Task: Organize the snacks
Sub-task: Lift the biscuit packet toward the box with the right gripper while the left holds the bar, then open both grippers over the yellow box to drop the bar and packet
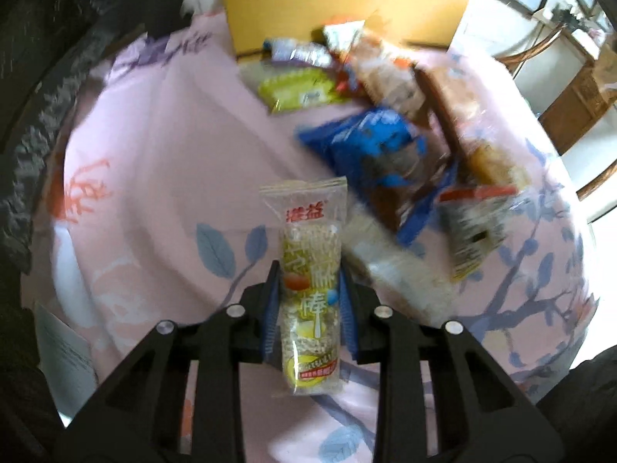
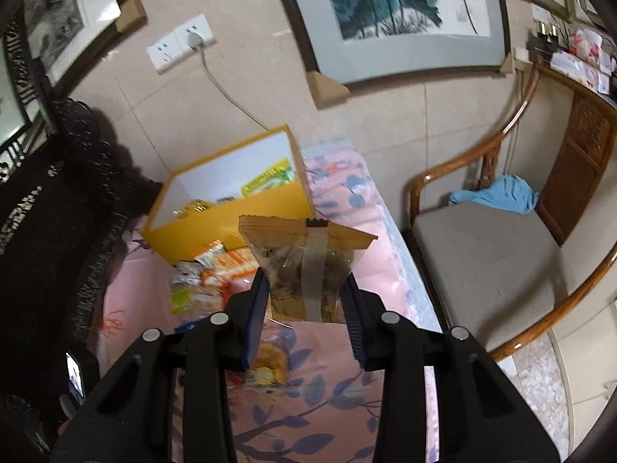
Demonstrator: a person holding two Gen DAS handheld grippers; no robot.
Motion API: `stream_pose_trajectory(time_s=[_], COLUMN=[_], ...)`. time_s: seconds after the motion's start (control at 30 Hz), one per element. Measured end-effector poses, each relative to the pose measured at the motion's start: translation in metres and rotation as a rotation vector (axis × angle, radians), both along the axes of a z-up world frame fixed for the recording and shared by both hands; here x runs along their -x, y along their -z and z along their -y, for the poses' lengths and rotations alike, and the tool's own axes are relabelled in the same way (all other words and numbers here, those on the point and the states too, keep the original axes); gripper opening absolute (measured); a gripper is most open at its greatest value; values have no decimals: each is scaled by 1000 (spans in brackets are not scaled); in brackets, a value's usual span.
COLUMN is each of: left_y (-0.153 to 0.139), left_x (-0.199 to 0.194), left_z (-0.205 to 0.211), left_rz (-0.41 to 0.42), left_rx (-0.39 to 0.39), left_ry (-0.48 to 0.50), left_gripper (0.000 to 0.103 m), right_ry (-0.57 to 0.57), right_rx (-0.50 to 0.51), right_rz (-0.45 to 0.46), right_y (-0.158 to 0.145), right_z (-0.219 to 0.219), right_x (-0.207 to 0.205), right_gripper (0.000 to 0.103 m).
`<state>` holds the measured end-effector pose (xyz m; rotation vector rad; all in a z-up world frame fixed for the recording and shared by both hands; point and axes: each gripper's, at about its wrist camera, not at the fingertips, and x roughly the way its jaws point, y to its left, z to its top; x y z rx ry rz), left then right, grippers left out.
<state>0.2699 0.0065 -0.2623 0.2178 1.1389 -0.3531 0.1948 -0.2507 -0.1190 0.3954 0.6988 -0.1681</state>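
Narrowly parted, each tool (image 1: 308, 281) (image 2: 304, 285) clamps a snack packet (image 1: 308, 270) (image 2: 308, 262).

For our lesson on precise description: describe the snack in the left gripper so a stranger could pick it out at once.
On the pink floral cloth, in front of the yellow box and the loose snack pile, the left gripper is closed on a long clear packet. Unlike the blue bag beside it, it shows pale yellow-green sticks and a red label near its top.

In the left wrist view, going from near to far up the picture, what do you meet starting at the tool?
Left tool shut on the clear-wrapped snack stick packet → blue snack bag → yellow-green packet → yellow box at the far edge of the pink floral cloth.
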Motion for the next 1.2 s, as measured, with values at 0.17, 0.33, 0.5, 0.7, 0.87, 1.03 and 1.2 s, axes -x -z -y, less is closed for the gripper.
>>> stream_pose_trajectory(time_s=[0.17,0.33,0.5,0.7,0.87,1.03,1.2], left_y=[-49,-97,-140,-179,-211,-223,-205], left_x=[1,-21,-47,-98,-147,-210,-271], left_z=[7,1,6,24,49,67,77], left_rz=[113,196,287,368,457,462,386], left_rx=[35,62,77,48,39,39,7], left_ry=[17,-53,-86,-85,-52,-52,-78], left_gripper=[28,28,28,28,28,28,28], right_ry=[-36,-71,-97,-155,-190,-265,-351], right_rx=[3,11,-26,6,3,-1,-26], right_rz=[43,91,150,199,274,258,116], right_y=[-21,-39,-58,-81,-105,-113,-94], right_z=[-8,-10,-2,0,5,7,0], right_x=[2,-1,-21,-71,-127,-195,-270], right_gripper=[38,38,38,38,38,38,38])
